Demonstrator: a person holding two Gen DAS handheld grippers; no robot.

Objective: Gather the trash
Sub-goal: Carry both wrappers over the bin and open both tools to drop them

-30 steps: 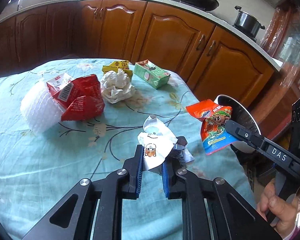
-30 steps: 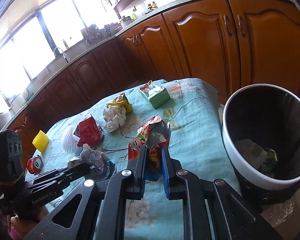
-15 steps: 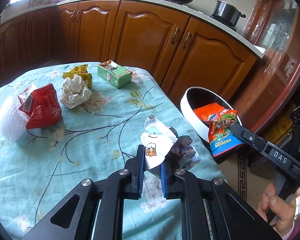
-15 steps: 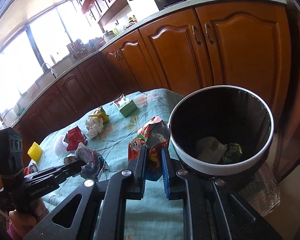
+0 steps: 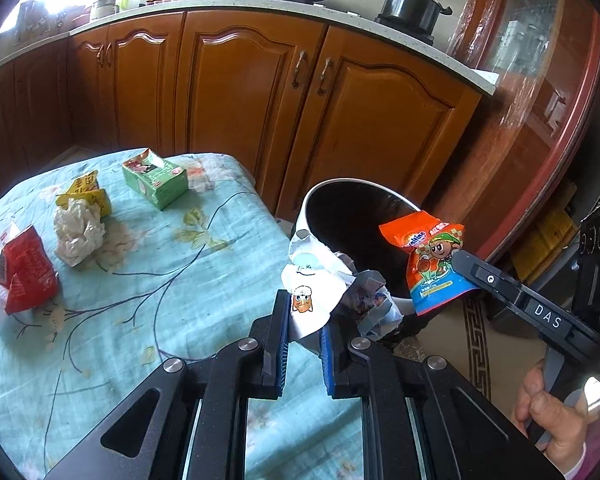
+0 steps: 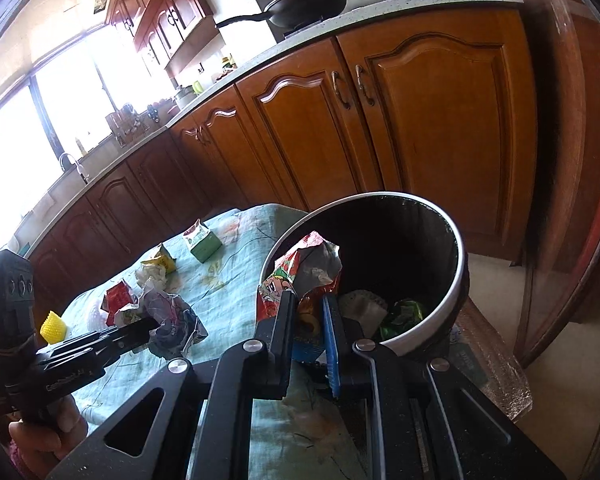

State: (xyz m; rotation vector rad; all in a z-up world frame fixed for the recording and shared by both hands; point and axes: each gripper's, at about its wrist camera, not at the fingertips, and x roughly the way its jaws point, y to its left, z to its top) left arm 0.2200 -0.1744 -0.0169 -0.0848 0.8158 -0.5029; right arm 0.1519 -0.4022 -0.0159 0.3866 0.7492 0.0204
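My left gripper [image 5: 303, 312] is shut on a crumpled white wrapper [image 5: 320, 284] with a cartoon face, held over the table's right edge beside the trash bin [image 5: 320, 192]. It also shows in the right wrist view [image 6: 168, 320]. My right gripper [image 6: 310, 304] is shut on an orange snack packet [image 6: 300, 276], held at the near rim of the white-rimmed black bin [image 6: 456, 292]. The same packet [image 5: 432, 260] shows over the bin in the left wrist view. The bin holds a white item and a green wrapper.
On the blue floral tablecloth [image 5: 160, 280] lie a red packet [image 5: 24, 276], crumpled white paper [image 5: 78, 232], a yellow packet [image 5: 86, 190] and a green carton [image 5: 156, 180]. A yellow foam piece [image 6: 54, 322] sits far left. Wooden cabinets [image 5: 240, 100] stand behind.
Both grippers moved right toward the bin with their wrappers held. The orange packet now hangs at the bin's rim, and the bin looks larger and closer.
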